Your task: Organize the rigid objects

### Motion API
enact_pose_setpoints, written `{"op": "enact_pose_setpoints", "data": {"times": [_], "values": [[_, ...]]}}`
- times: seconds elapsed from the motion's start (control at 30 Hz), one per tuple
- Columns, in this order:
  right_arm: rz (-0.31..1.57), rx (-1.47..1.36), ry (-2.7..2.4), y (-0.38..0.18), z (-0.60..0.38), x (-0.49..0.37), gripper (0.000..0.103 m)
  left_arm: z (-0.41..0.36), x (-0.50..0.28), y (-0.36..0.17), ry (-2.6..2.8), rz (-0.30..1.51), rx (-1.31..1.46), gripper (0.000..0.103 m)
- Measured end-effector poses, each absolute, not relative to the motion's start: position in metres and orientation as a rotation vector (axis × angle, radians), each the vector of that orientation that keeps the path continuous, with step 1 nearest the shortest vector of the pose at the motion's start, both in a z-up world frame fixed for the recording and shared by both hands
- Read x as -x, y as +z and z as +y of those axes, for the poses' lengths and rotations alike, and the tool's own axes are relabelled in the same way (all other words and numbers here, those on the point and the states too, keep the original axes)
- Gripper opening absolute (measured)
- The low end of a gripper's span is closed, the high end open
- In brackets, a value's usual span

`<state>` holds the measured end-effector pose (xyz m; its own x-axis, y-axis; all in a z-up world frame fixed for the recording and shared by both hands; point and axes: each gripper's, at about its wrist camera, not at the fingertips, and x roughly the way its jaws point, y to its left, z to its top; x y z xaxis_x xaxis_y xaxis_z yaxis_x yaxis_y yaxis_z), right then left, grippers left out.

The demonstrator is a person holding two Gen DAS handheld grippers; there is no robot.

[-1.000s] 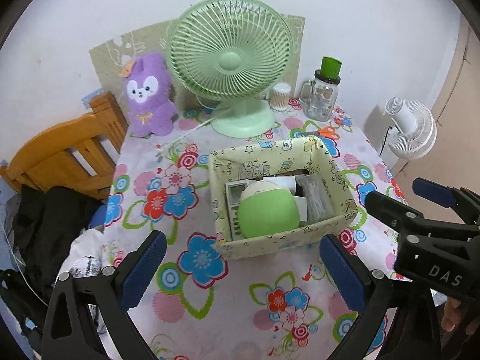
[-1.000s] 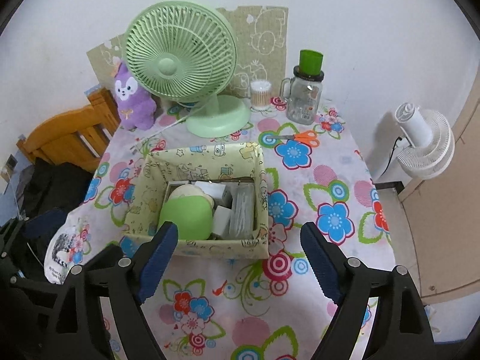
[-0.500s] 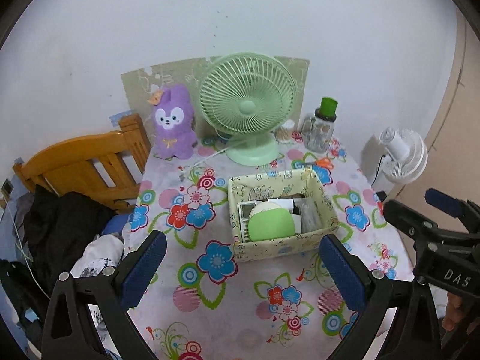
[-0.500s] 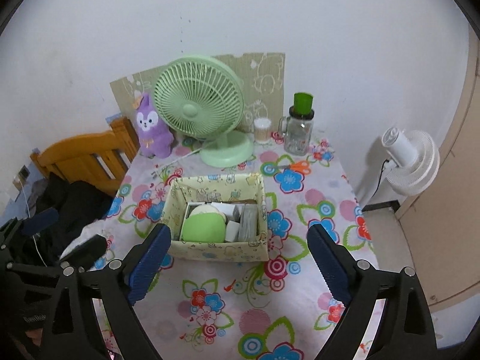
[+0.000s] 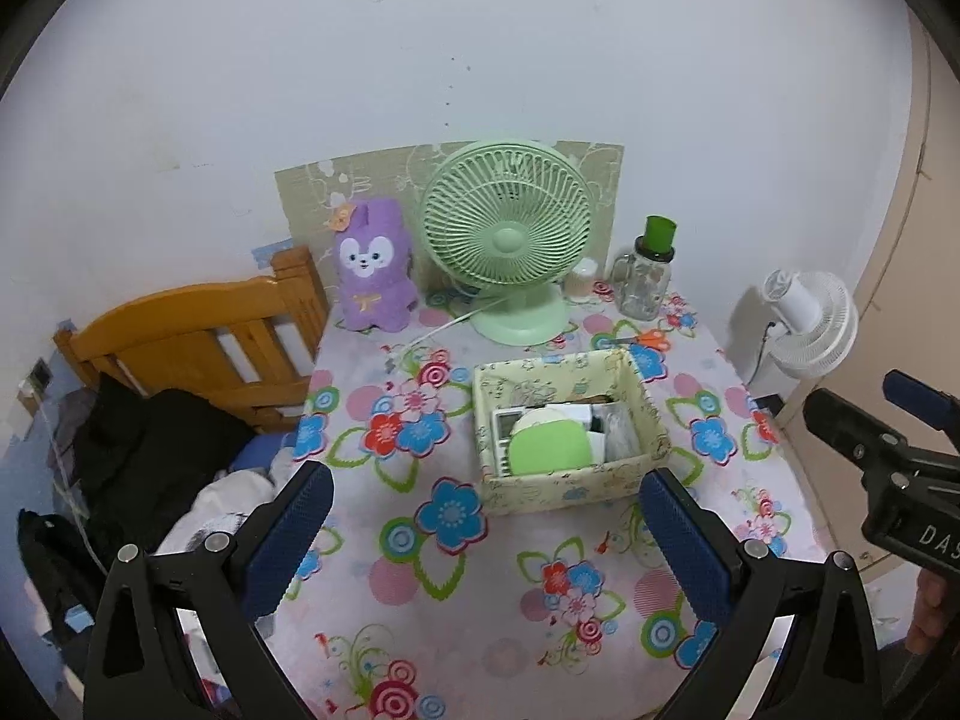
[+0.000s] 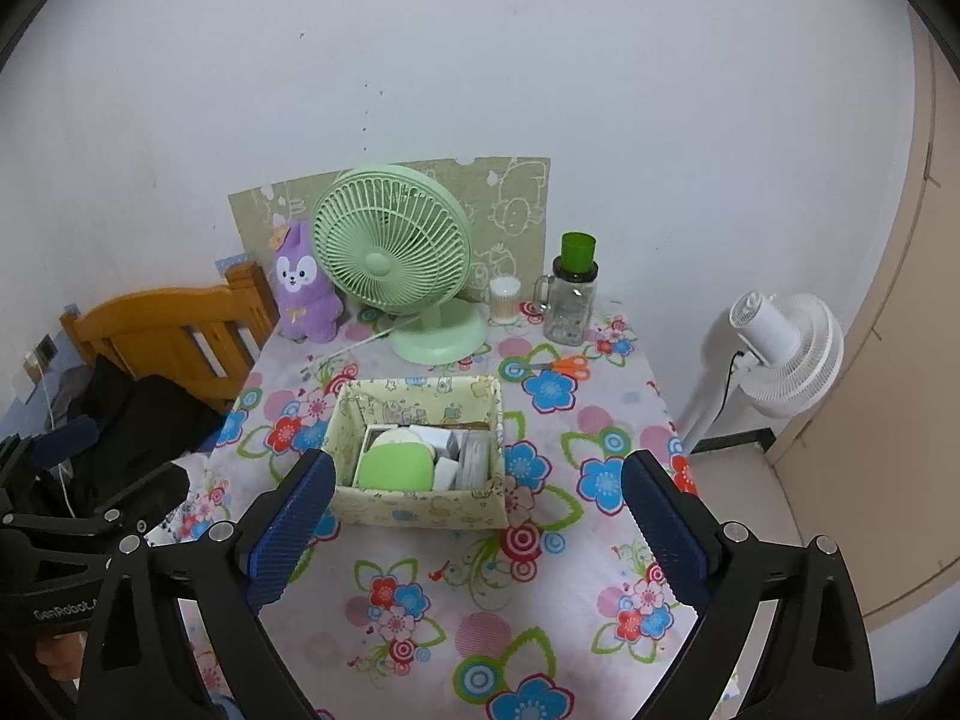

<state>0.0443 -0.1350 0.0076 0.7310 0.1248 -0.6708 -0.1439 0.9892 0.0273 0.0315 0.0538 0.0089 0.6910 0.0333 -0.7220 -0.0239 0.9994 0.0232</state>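
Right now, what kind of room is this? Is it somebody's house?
Probably a bedroom in a home. A wooden bed frame stands beside a table with a flowery tablecloth, and a purple plush toy sits by a green desk fan against the wall.

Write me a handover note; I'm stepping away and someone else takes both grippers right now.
Left gripper: jaws open, nothing between them, held above the near part of the table.
Right gripper: jaws opening, nothing between them, held above the table.
The fabric box sits mid-table and holds a green round item, white boxes and a clear packet.
Done: those items are in the box.
Possibly left: orange scissors lie loose behind the box, near the glass jar. Fan and plush stand at the back.
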Motion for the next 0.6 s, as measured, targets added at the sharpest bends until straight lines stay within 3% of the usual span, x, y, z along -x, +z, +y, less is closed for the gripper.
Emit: {"op": "enact_pose_setpoints", "data": {"times": [0.6], "values": [[0.714,0.006,0.136,0.019,-0.135,-0.035,0.098,0.054,-0.018,0.027,0.024,0.767,0.001,0.103]]}}
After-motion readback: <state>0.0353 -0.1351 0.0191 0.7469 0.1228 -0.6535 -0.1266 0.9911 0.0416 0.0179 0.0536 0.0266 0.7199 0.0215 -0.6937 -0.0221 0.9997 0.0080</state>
